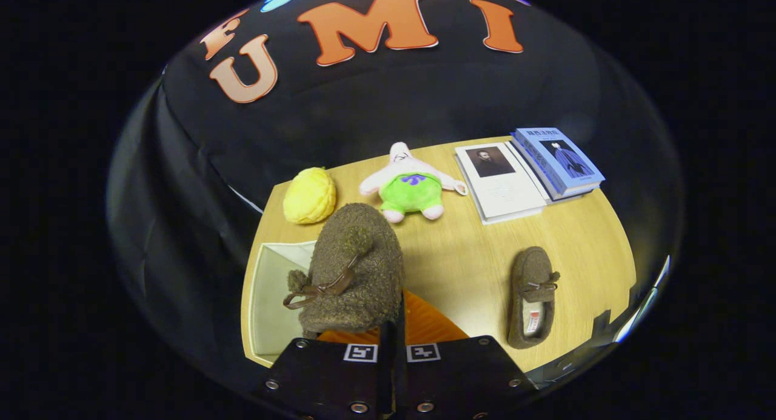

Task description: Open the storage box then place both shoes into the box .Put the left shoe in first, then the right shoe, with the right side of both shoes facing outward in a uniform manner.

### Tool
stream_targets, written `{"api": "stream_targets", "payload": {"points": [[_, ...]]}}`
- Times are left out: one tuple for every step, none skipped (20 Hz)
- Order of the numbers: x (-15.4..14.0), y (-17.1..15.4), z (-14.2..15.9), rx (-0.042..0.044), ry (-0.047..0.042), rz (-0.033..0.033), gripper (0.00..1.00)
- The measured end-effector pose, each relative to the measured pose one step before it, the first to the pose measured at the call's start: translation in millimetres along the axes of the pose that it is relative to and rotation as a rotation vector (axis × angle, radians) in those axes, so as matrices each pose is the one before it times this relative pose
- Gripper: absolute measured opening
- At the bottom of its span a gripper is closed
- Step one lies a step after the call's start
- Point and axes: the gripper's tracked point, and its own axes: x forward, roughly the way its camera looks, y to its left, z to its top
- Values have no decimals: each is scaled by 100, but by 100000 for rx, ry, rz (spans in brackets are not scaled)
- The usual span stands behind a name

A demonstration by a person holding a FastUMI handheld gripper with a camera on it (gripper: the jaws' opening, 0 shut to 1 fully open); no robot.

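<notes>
Task stage: the storage box is seen with its top open; no shoe is judged to be inside yet, so the first placement is under way.
Gripper: the gripper is clenched on the held shoe, its fingers drawn almost together on the shoe's rear edge.
Held shoe: a brown fleecy slipper with a bow lace, carried toe-forward just ahead of the fingers, partly over the box's right side; whether it is the left shoe cannot be told.
Second shoe: the other shoe is left lying on the surface, well apart to the right, opening upward.
Box contents: pale inner walls are shown; nothing is seen inside, though part is hidden by the held shoe.
Orange piece: a ribbed orange panel is seen beside the fingers, possibly the lid.
Remaining: both placements, uniformly oriented.
</notes>
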Motion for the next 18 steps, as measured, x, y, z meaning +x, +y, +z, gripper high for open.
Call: {"api": "stream_targets", "payload": {"points": [[152,1080,-41,-479,674,941,3],[284,911,-206,-692,1182,-282,3],[513,793,-260,-701,964,-715,3],[558,921,-260,-1244,1004,-315,3],[470,1108,-316,-979,1255,204,3],[664,1199,-487,-798,1781,683,3],[623,959,-477,-610,1673,583,3],[714,823,-284,-700,843,21,3],[829,583,-406,-1142,1045,-1143,3],[779,478,-535,-1252,1630,-1506,3],[872,636,-682,-661,1744,-636,3],[947,686,-539,-461,1935,-479,3],[907,665,-595,-493,1983,-534,3],[933,645,-360,-1056,1167,-243,3],[1079,487,-198,-1060,519,-820,3],[945,356,-190,-1335,687,-1447,3],[877,346,-307,-978,985,-1754,3],[933,511,-221,-1176,1095,-567,3]]}}
